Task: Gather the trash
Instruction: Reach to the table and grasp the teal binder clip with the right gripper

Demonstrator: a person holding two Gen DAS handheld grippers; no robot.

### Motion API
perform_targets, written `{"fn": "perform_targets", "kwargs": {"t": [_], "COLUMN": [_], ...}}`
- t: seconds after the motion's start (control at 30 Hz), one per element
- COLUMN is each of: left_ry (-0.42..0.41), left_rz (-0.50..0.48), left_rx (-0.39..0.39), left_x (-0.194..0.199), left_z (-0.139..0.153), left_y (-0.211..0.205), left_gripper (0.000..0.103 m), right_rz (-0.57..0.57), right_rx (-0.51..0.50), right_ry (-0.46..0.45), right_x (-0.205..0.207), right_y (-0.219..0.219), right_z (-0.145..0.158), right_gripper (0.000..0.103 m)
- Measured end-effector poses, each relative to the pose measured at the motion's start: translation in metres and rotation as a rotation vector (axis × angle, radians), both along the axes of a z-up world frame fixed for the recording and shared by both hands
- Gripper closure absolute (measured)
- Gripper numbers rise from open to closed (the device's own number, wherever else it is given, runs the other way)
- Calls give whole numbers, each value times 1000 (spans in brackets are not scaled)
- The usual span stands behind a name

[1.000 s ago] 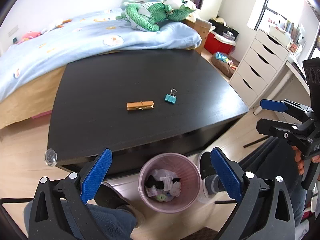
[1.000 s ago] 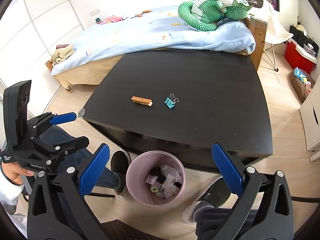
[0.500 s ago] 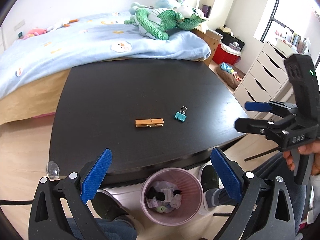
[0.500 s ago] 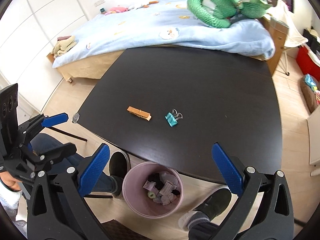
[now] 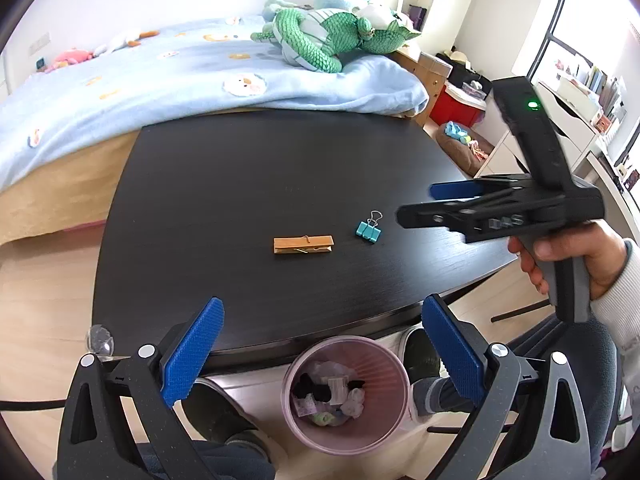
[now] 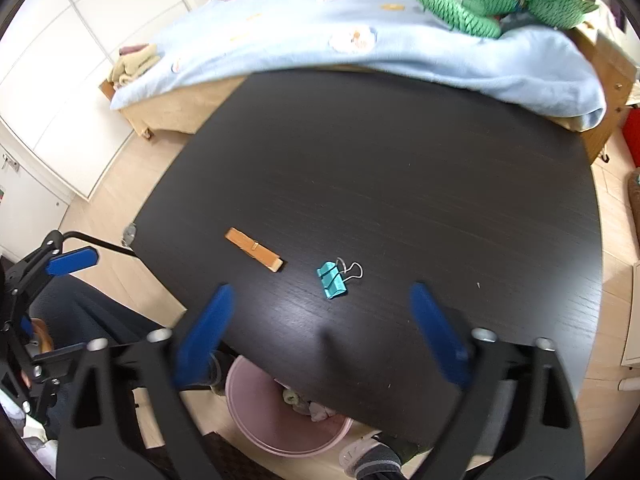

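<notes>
A: Bin contents?
B: Pink bin [image 5: 346, 400], lower centre, holds crumpled scraps. Binder clip [image 6: 332, 280] and clothespin [image 6: 254, 249] lie mid-frame on the table [image 6: 400, 184].
A: Grippers?
B: Left gripper [image 5: 324, 356] spread, empty. Right gripper [image 6: 320, 334] has just been closing, still apart, empty.

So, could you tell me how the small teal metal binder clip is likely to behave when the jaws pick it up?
The small teal metal binder clip looks stiff and light, so it should lift easily. Its thin wire handles probably swing, so gripping the folded body seems safer. Lying low on the smooth black table, it may skid if nudged sideways.
</notes>
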State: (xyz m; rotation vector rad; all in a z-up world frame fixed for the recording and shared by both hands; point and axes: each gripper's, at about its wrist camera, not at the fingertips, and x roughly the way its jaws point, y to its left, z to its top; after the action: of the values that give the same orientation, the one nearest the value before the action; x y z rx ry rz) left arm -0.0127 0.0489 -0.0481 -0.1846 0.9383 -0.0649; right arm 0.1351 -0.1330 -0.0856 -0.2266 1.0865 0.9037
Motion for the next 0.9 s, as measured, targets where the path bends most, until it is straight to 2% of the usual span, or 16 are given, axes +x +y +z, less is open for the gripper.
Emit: {"fn": "perform_targets", "kwargs": {"t": [0.07,0.13,0.43,0.6,0.73,0.9], "left_ry": [6,10,37,48,54,51], "left_rz": [1,2,4,3,0,-1], "left_rx": [-2,-4,-14,-22,-25,-25], "left_x": [2,4,9,12,14,17], "left_z": [-2,-3,-13,-17,-19,-19], "left_y": [0,1,5,5,4,4], "left_gripper": [8,8,8,8,8,8], "right_rz": [15,25,48,46,48,45], "right_rx": [-11,-17,-22,-16,-14,1], "right_ry": [9,22,70,78,81,79], "right_x": [5,9,22,25,25,25], "right_y": [5,9,19,17,15,13], "right_z": [-7,-14,-38,-44,-46,-42], "right_gripper": [26,38,75,82,95,102]}}
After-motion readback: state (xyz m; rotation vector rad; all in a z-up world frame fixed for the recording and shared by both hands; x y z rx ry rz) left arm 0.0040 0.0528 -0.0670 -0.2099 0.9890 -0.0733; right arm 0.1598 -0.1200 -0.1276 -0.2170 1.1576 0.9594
